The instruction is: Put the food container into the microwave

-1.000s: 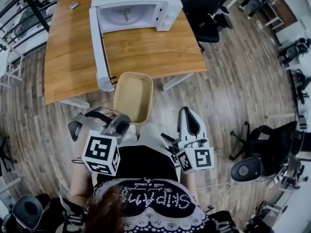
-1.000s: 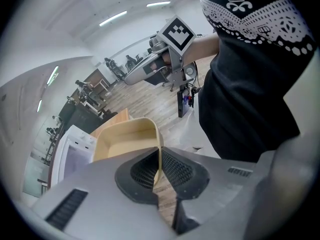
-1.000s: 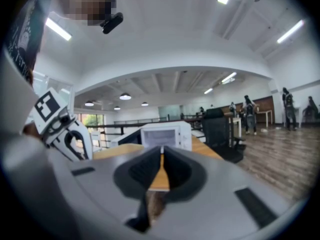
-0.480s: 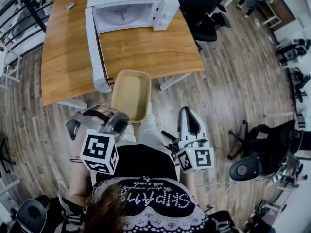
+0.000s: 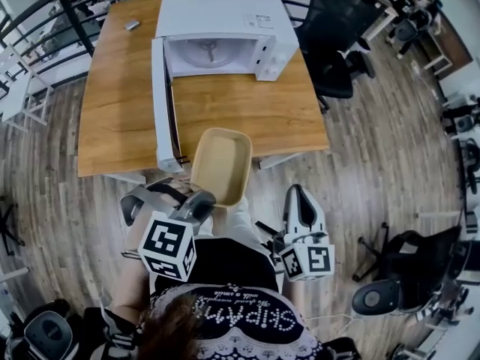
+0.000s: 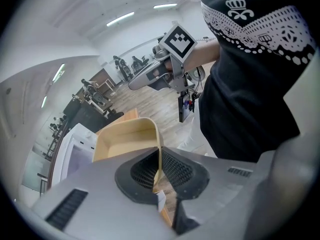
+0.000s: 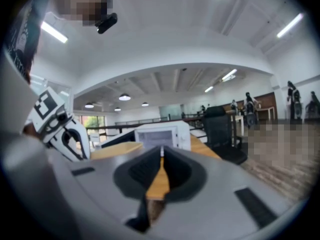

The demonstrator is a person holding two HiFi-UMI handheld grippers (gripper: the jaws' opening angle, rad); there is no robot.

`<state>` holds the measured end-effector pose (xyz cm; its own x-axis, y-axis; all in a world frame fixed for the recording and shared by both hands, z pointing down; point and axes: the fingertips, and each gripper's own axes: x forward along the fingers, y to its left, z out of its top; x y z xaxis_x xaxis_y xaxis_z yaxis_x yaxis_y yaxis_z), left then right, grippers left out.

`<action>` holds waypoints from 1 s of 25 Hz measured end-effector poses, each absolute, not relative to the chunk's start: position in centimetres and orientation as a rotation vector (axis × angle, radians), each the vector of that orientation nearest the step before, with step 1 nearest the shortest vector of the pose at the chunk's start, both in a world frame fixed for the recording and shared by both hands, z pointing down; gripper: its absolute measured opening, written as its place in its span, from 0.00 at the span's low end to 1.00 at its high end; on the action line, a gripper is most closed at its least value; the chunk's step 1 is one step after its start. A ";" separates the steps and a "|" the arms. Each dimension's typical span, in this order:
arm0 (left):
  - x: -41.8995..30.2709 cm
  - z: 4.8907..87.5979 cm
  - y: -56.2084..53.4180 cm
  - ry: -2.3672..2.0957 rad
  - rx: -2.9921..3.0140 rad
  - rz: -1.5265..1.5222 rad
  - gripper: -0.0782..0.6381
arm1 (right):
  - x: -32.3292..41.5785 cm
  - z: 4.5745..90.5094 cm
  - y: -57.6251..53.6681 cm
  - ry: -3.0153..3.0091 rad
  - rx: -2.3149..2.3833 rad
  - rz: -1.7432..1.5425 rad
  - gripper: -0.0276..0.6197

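One food container (image 5: 221, 163), its wall pinched by the left gripper (image 5: 201, 200); right gripper (image 5: 295, 194) pressed together, empty; one open-doored microwave (image 5: 225, 21) on one table (image 5: 120, 103).

The only lettering that can be made out is on the person's black shirt (image 5: 225, 317). In the head view a row of large white block letters runs across the chest, upside down to the camera. It looks like "SKIPAM" (not surely legible). The thin script line beside it seems to end in "a smile". In the left gripper view that script shows cut off at the top edge, above a white crown emblem (image 6: 240, 10). A label (image 5: 259, 22) on top of the microwave (image 5: 202, 10) is too small to read. The cube (image 5: 169, 246) on the left gripper (image 5: 201, 199) and the cube (image 5: 309, 261) on the right gripper (image 5: 294, 192) carry black-and-white square patterns only.
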<state>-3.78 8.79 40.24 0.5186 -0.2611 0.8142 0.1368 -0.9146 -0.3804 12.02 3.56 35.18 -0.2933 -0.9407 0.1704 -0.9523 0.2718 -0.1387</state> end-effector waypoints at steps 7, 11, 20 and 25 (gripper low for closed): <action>-2.3 40.7 3.8 0.173 -2.405 -1.380 0.17 | 12.8 36.0 -2.8 -2.509 1.751 0.352 0.10; -1.1 40.8 0.5 0.231 -2.420 -1.404 0.17 | 13.7 36.6 -6.8 -2.539 1.685 0.372 0.10; 0.0 40.8 -6.9 0.422 -2.418 -1.478 0.17 | 15.5 36.0 -16.3 -2.622 1.543 0.344 0.10; 0.1 40.7 -9.2 0.514 -2.411 -1.528 0.17 | 16.0 36.1 -19.0 -2.646 1.471 0.356 0.10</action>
<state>0.07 -9.21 40.66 0.3912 -0.4161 0.8209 -0.1643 -0.9092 -0.3826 15.99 -19.02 36.11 -0.5309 -0.8250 0.1935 -0.8468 0.5081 -0.1573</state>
